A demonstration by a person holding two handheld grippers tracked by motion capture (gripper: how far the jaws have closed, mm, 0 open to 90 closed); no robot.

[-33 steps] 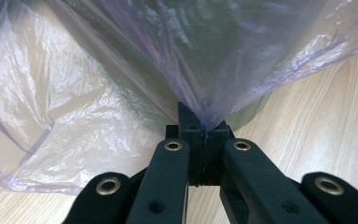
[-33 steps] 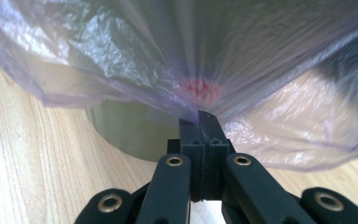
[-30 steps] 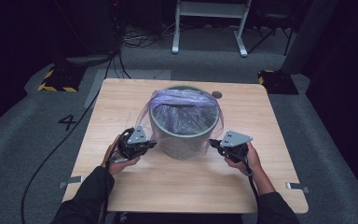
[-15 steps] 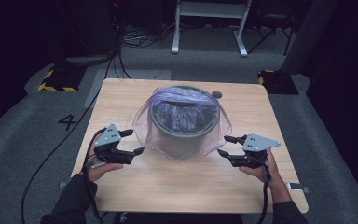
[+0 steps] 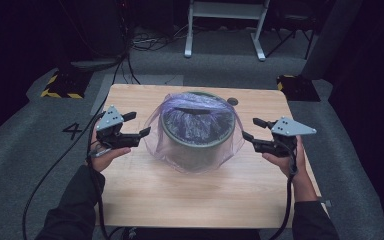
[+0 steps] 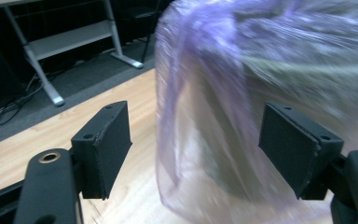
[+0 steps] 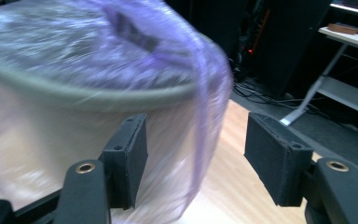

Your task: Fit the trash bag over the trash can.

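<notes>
We see both grippers, left (image 5: 132, 126) and right (image 5: 254, 128), fingers wide, flanking a bin (image 5: 196, 131); its bag (image 5: 152, 131), apparently thin and slippery, pinches best at the loose rim.

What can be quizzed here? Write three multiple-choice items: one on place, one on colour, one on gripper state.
1. Where does the bin stand?
A. mid-table
B. on the floor
C. at the table's near edge

2. What colour is the bag over the bin?
A. green
B. pale purple
C. black

3. How are the hand-held grippers?
A. both shut on the bag
B. one open, one shut
C. both open, apart from the bag

Answers: 1 A, table shows all round it. 2 B, a translucent purple film. 3 C, left hand-held gripper and right hand-held gripper flank the bin with jaws spread, holding nothing.
</notes>
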